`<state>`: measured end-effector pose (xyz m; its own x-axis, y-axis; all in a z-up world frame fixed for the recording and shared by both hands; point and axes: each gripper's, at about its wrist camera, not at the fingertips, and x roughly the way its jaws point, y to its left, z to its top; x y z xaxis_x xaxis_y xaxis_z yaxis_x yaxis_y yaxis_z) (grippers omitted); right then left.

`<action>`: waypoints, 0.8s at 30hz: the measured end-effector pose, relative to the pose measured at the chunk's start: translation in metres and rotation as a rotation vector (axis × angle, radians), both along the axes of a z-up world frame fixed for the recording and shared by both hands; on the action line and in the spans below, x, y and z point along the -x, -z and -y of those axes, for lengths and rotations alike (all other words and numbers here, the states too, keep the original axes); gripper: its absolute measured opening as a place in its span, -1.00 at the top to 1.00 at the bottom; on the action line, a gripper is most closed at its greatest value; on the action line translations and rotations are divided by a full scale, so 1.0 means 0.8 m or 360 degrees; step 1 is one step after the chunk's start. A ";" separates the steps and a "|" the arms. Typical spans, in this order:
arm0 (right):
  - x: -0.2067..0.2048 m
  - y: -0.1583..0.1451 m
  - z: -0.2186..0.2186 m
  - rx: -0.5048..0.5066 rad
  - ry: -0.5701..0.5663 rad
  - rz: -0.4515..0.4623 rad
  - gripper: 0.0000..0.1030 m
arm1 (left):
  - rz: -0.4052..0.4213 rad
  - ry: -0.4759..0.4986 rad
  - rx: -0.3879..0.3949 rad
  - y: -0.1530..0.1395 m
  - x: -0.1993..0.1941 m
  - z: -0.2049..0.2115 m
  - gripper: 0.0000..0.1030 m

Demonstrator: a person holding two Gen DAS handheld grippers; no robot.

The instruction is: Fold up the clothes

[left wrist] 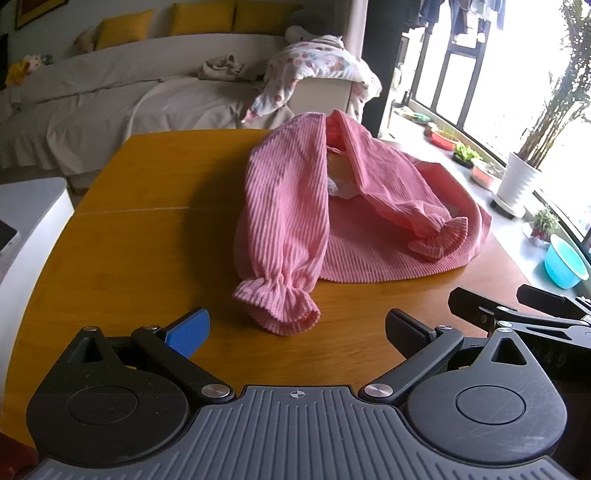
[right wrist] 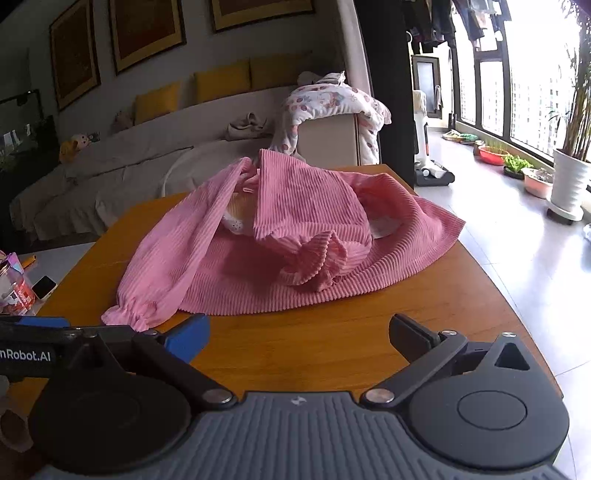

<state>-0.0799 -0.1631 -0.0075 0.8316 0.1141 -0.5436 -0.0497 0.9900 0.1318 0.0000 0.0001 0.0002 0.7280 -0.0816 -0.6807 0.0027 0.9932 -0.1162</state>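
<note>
A living room is stretching out behind the work area: a long pale sofa (right wrist: 122,166) with mustard cushions (right wrist: 221,83) is running along the wall at ten o'clock, framed pictures (right wrist: 146,31) are hanging above it, and tall windows (right wrist: 532,99) are letting in bright light at two o'clock. A wooden table (left wrist: 147,236) is filling the middle, its orange-brown top lying bare toward nine o'clock. On it, at twelve o'clock from both tools, a pink ribbed garment (left wrist: 295,206) is lying spread with both sleeves folded inward over the body, the gathered cuff (left wrist: 277,306) of one sleeve pointing back toward the left tool. A flowered quilt (left wrist: 321,66) is draping over the sofa's end just behind the table. A white planter (left wrist: 515,184) is standing by the glass at three o'clock, and a turquoise basin (left wrist: 565,266) is sitting nearer. The left gripper (left wrist: 297,328) is hovering at six o'clock, jaws spread wide and holding nothing. The right gripper (right wrist: 299,339) is doing likewise, wide apart and empty, with nothing blocking the garment.
</note>
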 end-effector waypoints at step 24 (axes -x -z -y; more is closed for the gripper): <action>0.001 -0.001 0.003 -0.0004 0.0010 -0.0024 -1.00 | -0.0013 -0.0010 0.0006 -0.001 0.002 -0.003 -1.00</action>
